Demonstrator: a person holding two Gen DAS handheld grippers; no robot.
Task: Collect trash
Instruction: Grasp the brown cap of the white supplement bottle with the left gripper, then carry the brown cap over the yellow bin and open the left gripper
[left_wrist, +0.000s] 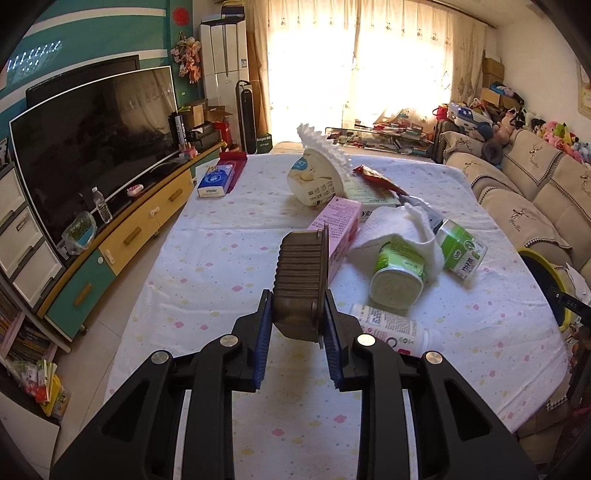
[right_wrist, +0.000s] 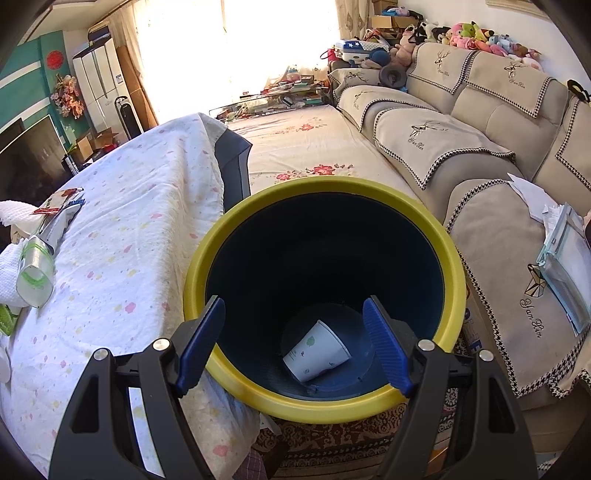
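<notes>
Item one, left wrist view only: our left gripper is clamped on a ribbed brown plastic tray, held up above the table, where a pink carton, green cups and a white bottle lie near it. Item two, right wrist view only: our right gripper, jaws wide apart and holding nothing, hangs over the yellow-rimmed bin. A paper cup lies on that bin's floor.

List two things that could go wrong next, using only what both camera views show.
1. The left claw pinches only the brown tray's lower end, so it may slip out while carried.
2. The bin stands beside the table, below its edge; a release short of the rim would likely drop the tray on the floor.
</notes>
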